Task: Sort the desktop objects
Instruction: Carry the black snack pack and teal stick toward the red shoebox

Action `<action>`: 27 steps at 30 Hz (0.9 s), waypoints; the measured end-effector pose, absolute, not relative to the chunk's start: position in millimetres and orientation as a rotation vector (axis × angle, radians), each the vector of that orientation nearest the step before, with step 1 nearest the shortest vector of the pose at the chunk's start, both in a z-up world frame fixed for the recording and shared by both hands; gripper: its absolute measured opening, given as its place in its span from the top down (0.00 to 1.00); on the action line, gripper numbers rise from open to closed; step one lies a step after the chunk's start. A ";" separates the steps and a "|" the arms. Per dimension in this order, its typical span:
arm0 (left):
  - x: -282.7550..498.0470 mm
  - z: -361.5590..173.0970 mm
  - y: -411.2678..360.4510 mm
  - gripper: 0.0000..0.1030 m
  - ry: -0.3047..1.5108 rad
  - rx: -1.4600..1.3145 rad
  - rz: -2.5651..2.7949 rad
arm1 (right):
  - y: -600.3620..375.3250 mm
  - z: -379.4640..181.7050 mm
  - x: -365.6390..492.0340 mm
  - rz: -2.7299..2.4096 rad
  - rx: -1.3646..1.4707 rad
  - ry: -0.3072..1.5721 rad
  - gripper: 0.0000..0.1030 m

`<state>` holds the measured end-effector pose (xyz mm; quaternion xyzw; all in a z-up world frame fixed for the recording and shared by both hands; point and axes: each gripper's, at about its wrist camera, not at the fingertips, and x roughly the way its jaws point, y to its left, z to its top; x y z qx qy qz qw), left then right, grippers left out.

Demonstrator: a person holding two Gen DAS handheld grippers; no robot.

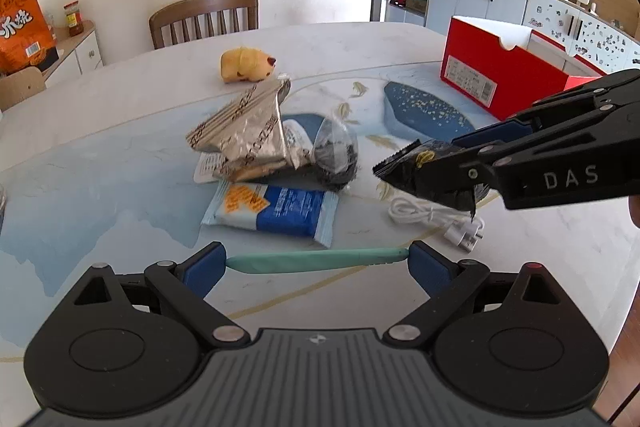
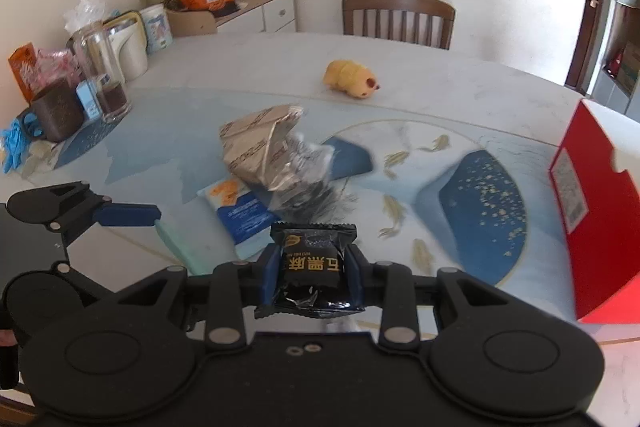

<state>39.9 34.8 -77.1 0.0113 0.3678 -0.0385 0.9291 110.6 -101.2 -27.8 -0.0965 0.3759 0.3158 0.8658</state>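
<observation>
The right gripper [image 2: 313, 267] pinches a black packet [image 2: 312, 269] between its blue pads, lifted off the table [image 1: 140, 99]; the red box [image 2: 600, 227] stands well off to its right. The left gripper [image 1: 317, 261] clamps a green pen [image 1: 316, 260] end to end between its widely spread fingers. Just ahead of the pen lies a blue-and-white packet [image 1: 276, 209], then a foil wrapper [image 1: 248, 131] heaped on other bags; a white cable [image 1: 436, 219] lies under the right gripper [image 1: 432, 167], and a yellow toy [image 1: 246, 65] sits farther beyond.
</observation>
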 end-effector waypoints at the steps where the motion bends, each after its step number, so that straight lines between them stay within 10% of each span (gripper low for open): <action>1: 40.6 -74.9 33.4 0.05 0.753 0.027 -0.078 | -104.2 -25.7 111.5 0.656 -0.193 0.785 0.67; 27: 70.9 -4.4 -24.7 0.05 0.689 0.053 -0.200 | -184.2 35.3 115.7 0.537 -0.051 0.692 0.67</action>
